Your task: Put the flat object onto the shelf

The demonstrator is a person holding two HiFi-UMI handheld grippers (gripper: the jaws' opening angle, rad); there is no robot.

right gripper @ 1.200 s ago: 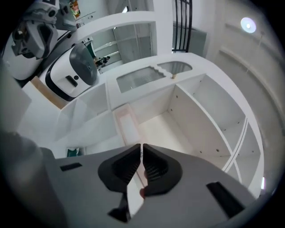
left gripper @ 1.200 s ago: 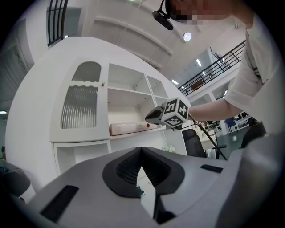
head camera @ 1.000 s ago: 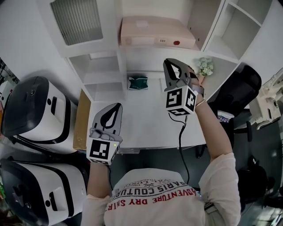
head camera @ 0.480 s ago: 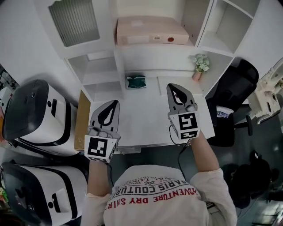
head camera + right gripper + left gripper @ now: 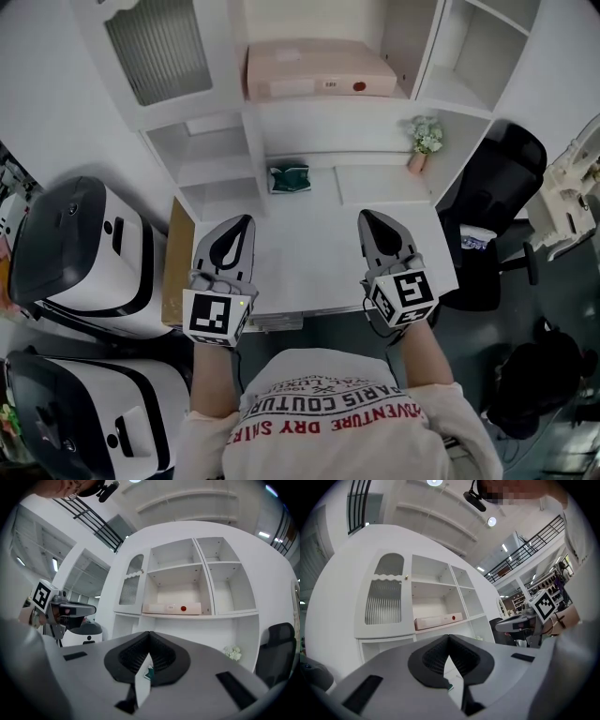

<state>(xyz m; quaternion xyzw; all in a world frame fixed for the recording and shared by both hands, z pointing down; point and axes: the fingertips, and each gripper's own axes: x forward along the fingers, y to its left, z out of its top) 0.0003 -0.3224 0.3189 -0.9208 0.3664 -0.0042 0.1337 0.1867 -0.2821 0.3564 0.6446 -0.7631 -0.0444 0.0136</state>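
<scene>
Grey left claw [image 5: 246, 221], white lettered shirt [image 5: 319, 455]

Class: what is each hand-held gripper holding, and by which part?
Nothing: the left hand-held gripper and right hand-held gripper are shut and empty. The flat box lies on the shelf.

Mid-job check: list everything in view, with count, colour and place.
flat box: one, pale pink, on the unit's middle shelf
shelf unit: one, white, behind the desk
green object: one, dark green, back of desk
flower pot: one, white blooms, back right of desk
desk: one, white, centre
chair: one, black, right of desk
machines: two, white and black, floor at left
brown board: one, beside desk's left edge
left gripper: one, grey, shut, empty, over desk's front left
right gripper: one, grey, shut, empty, over desk's front right
</scene>
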